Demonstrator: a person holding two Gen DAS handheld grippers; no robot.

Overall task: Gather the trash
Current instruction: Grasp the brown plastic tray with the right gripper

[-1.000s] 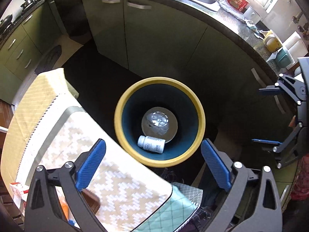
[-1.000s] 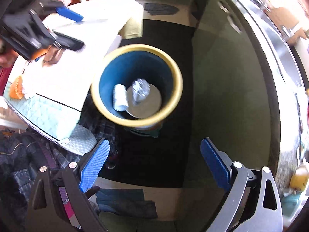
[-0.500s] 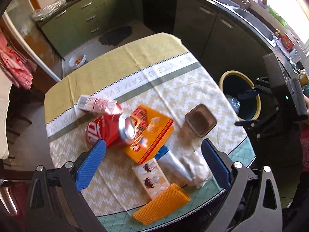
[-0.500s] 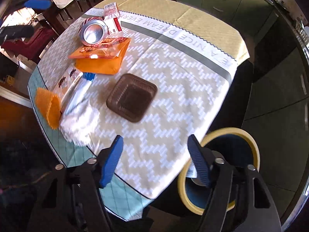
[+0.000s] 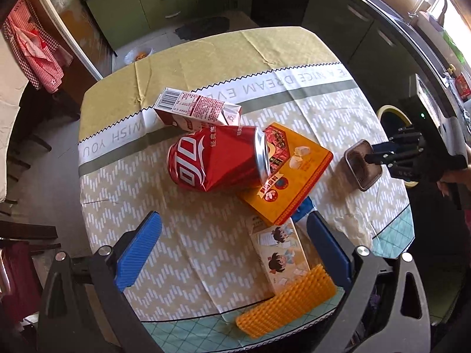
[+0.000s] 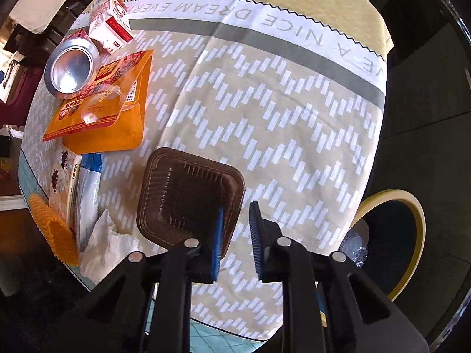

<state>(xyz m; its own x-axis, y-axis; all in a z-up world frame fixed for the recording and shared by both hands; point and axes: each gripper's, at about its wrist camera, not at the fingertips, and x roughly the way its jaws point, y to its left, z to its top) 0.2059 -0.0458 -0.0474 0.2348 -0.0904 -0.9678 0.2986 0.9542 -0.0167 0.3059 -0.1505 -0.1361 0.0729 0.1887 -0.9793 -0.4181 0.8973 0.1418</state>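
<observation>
A dented red soda can (image 5: 217, 158) lies on its side on the table, ahead of my open, empty left gripper (image 5: 232, 247). It also shows in the right wrist view (image 6: 72, 69). A brown plastic tray (image 6: 188, 200) sits near the table's right edge. My right gripper (image 6: 235, 241) straddles its near right rim, one finger inside, one outside, jaws narrowly apart. It also shows in the left wrist view (image 5: 382, 156) at the tray (image 5: 360, 166). The yellow-rimmed bin (image 6: 391, 235) stands on the floor beside the table.
On the tablecloth (image 5: 206, 253) lie a pink-white carton (image 5: 197, 113), an orange snack bag (image 5: 291, 170), a cartoon-printed box (image 5: 279, 253), an orange ridged piece (image 5: 285, 306), a crumpled tissue (image 6: 106, 247) and a white-blue packet (image 6: 88, 197). Green cabinets (image 5: 164, 3) stand beyond.
Both grippers swung from above the bin to over the table. The left came closer to the can. The right dropped to the brown tray and narrowed its jaws over the rim.
</observation>
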